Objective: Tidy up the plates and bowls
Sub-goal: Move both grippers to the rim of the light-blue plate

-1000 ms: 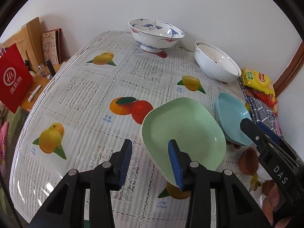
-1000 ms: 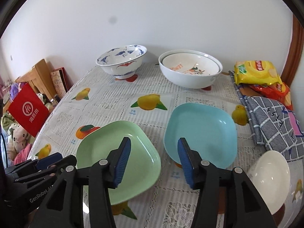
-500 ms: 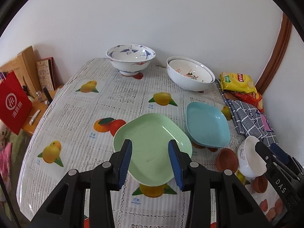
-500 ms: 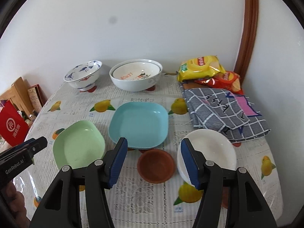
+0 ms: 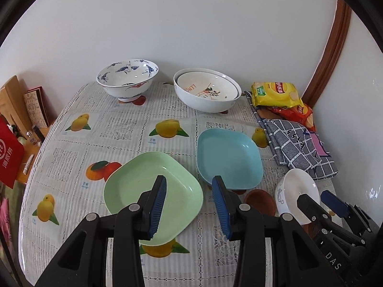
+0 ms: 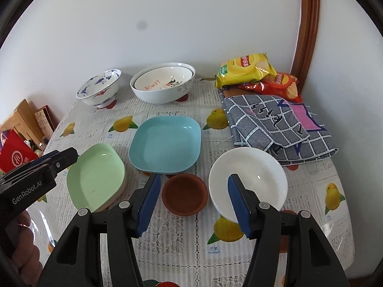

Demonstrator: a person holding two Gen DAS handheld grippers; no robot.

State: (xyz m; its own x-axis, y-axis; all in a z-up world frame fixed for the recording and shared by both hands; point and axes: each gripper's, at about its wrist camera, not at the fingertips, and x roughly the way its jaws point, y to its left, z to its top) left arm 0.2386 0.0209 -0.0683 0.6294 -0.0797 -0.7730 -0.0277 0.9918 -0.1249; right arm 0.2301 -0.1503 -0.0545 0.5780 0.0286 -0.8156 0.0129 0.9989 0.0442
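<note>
Right wrist view: you are hovering your right gripper (image 6: pixel 192 201), jaws parted and empty, above the brown dish (image 6: pixel 184 194), lying dead ahead between them, nearer than the left gripper (image 6: pixel 61 159) is.

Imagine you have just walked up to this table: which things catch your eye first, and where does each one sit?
The two square plates stand out at the table's middle: the green plate on the left, the blue plate beside it on the right. Behind them, by the wall, stand a blue-patterned bowl and a big white bowl with a smaller one nested inside. At the front, a small brown dish sits next to a white bowl.
</note>
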